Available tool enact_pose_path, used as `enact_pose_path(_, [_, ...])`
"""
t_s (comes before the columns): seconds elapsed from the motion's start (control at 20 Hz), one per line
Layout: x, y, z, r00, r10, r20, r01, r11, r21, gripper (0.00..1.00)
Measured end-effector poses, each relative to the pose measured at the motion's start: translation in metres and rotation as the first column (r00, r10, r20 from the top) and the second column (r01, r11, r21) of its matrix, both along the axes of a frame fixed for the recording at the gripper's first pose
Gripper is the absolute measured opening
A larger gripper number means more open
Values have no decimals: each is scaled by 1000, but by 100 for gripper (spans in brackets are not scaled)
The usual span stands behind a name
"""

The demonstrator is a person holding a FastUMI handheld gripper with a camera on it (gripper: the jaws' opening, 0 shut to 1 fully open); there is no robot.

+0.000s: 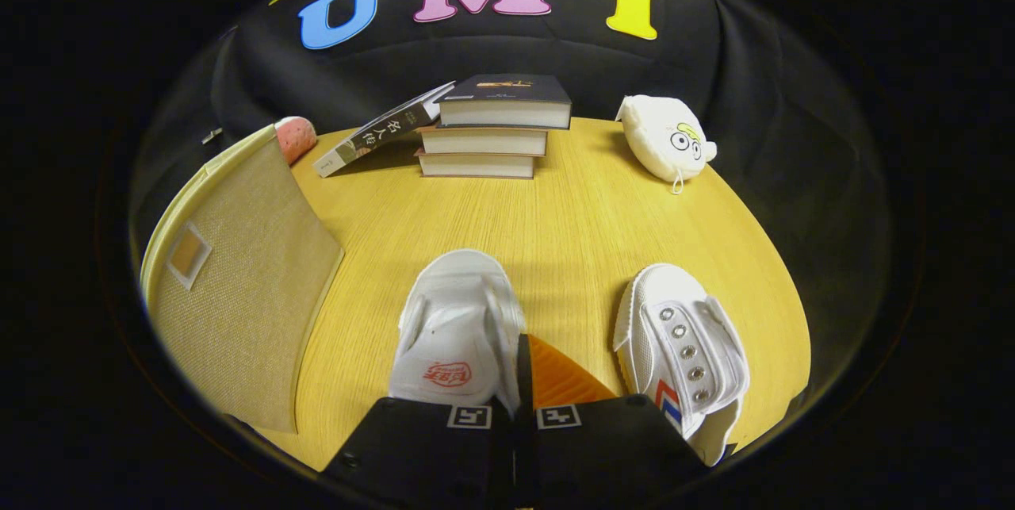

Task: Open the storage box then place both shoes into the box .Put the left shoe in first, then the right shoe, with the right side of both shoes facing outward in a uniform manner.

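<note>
My gripper (524, 355) is shut on the right side wall of a white canvas shoe (456, 327), whose toe points away from me. One finger (559, 379) shows outside the shoe; the other is hidden inside it. A second white shoe (682, 343), with metal eyelets and a red and blue stripe, lies on the wooden table (571, 208) just to the right of the fingers, toe also pointing away. The beige fabric storage box (238, 288) stands to the left of the held shoe. I cannot tell whether its lid is open.
Three stacked books (496, 129) sit at the table's far edge, with another book (381, 133) leaning against them. A white plush toy (666, 141) lies at the far right. A pink object (296, 137) peeks from behind the box.
</note>
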State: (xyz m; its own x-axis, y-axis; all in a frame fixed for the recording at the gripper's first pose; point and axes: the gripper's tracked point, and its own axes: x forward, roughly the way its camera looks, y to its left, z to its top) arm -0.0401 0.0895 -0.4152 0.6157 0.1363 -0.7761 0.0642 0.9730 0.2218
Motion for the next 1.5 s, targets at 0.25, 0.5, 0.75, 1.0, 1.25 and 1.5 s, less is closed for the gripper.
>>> enact_pose_path(0.25, [-5,-5,42,997,-77,27,74,994,85,6])
enact_pose_path(0.5, [5,-1,109,991,-109,75,99,986,133,6])
enact_pose_path(0.75, [17,34,181,990,-106,97,81,970,228,6])
enact_pose_path(1.0, [25,105,220,999,-11,50,-4,957,289,6])
enact_pose_path(1.25, [25,179,217,996,29,-85,4,934,357,6])
enact_pose_path(1.5, [25,224,187,971,31,-238,49,946,321,6])
